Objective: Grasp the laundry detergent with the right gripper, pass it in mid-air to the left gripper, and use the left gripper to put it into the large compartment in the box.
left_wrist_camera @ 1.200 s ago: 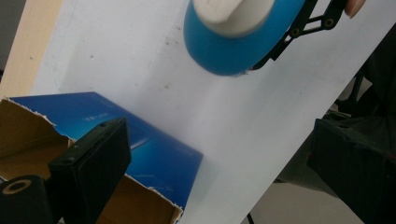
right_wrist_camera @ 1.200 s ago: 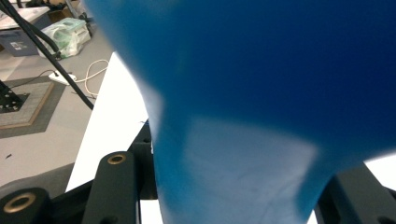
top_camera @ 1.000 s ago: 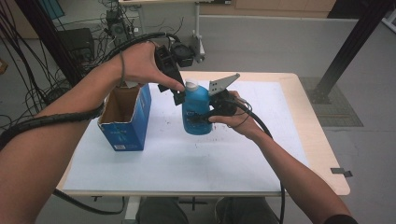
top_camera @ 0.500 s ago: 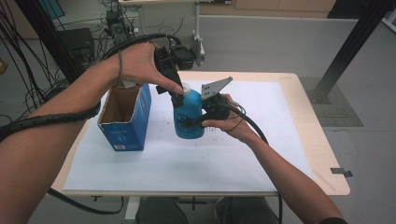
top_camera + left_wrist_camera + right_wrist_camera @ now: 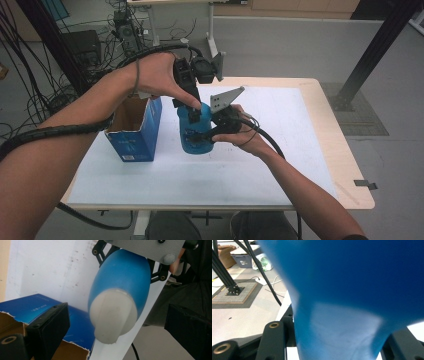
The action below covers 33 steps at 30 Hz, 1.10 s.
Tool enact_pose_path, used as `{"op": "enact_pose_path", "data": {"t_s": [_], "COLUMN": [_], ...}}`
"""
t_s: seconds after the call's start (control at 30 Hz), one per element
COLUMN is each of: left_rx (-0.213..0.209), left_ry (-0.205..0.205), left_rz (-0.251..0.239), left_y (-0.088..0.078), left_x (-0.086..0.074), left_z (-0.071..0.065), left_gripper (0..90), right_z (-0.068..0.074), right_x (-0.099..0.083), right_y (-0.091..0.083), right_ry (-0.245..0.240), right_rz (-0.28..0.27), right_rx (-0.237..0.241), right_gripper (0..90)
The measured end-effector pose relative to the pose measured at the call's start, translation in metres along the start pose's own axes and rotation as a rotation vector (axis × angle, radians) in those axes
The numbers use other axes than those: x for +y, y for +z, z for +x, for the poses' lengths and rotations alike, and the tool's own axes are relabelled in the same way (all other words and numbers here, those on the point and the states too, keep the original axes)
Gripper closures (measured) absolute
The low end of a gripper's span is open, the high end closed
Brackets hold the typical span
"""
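The blue bottle [image 5: 196,131] is seen held upright over the white-covered table [image 5: 280,170], just right of the torn blue carton [image 5: 135,131], its body clamped between the jaws of the right gripper [image 5: 206,131]. It is judged rigid, smooth plastic, probably light and somewhat slippery, so the broad body is best gripped, as here, and the pale cap [image 5: 113,315] taken by its flat sides. The left gripper [image 5: 195,107] is poised at the cap with jaws spread to either side of it, not pressing. Compared with a second ago, the bottle has been carried leftward, closer to the carton, and the left gripper has closed in over the cap.
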<state>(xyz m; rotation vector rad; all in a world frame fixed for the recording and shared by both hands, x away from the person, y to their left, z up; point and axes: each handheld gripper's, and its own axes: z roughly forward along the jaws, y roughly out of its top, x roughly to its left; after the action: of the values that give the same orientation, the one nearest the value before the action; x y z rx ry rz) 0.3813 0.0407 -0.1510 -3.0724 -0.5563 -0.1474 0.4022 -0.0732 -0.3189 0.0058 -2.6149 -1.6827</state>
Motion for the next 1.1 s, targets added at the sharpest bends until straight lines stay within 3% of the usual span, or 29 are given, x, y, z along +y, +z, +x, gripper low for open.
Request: {"op": "enact_pose_path", "data": {"t_s": [1.1], "left_rx": [-0.020], "left_ry": [0.027], "left_rz": [0.036], "left_y": [0.014], "left_x": [0.000], "left_z": [-0.004], "left_gripper": [6.5], "right_z": [0.010], "right_x": [0.011], "right_y": [-0.001], "right_ry": [-0.048], "right_rz": [-0.035], "right_rx": [0.028], "right_gripper": [45.2]}}
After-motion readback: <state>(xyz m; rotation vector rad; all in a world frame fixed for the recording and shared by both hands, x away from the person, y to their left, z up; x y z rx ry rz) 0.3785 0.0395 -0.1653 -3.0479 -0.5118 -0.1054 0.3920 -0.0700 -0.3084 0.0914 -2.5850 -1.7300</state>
